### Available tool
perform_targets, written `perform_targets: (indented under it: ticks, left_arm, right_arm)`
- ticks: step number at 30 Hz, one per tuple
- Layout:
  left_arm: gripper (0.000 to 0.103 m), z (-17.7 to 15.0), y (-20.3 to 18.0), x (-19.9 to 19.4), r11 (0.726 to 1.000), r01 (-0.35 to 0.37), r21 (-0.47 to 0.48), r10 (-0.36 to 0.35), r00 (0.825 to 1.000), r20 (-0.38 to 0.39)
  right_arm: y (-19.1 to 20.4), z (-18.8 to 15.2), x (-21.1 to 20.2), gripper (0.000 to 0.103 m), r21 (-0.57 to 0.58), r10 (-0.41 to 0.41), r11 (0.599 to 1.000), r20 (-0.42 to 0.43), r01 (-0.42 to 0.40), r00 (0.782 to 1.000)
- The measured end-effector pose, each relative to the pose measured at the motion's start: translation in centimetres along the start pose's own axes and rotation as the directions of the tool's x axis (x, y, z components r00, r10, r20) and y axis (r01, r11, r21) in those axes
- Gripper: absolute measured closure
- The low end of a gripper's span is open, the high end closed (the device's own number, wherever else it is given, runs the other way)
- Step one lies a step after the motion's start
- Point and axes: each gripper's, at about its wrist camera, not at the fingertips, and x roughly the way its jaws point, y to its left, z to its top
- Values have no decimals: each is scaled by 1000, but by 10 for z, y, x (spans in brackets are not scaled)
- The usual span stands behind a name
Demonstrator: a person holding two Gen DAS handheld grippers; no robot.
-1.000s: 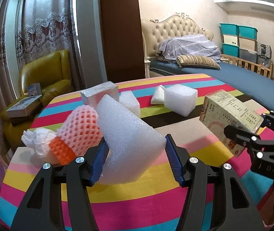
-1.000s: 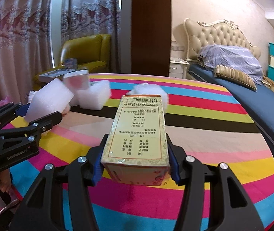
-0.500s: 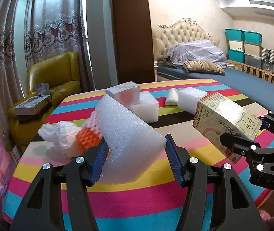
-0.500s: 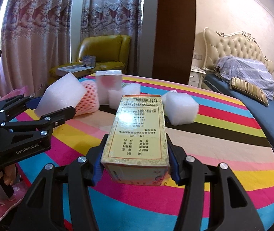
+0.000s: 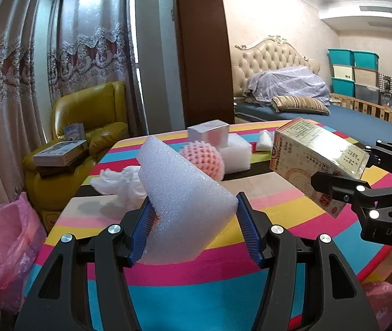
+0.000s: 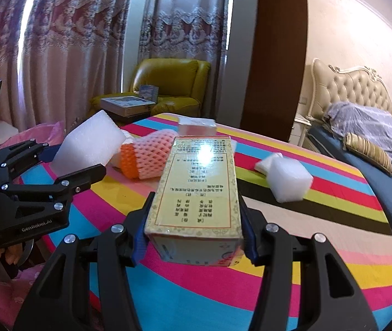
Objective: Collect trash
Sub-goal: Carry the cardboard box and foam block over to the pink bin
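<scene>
Left claw (image 5: 193, 229) pinches foam block (image 5: 179, 193); right claw (image 6: 193, 229) pinches printed carton (image 6: 196, 190), both lifted above striped table (image 5: 168, 281). Pink bag (image 5: 5, 242) hangs beside table's edge: carry level, release only over its mouth.

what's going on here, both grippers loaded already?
Yes. A person is clearing trash off the striped table with two handheld grippers. The left gripper is clamped on a white foam block; the right gripper is clamped on a printed carton, both held above the table. Still lying there: a pink foam fruit net, crumpled white paper, a small silvery box and more foam pieces. A pink bag sits open beside the table.
</scene>
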Motion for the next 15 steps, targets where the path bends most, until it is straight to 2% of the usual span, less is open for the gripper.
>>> perform_targets:
  ticks: [8,15]
  left_arm:
    - [48,-14,41,-18,998,-40,-51,40,999,-2]
    - [48,-18,75,-42,993,-81,-91,85,996,36]
  right_arm:
    - [28,19,4,50,-57,59,997,-4,-59,998]
    - [69,46,18,50,-98,187,978,-13,-187,982]
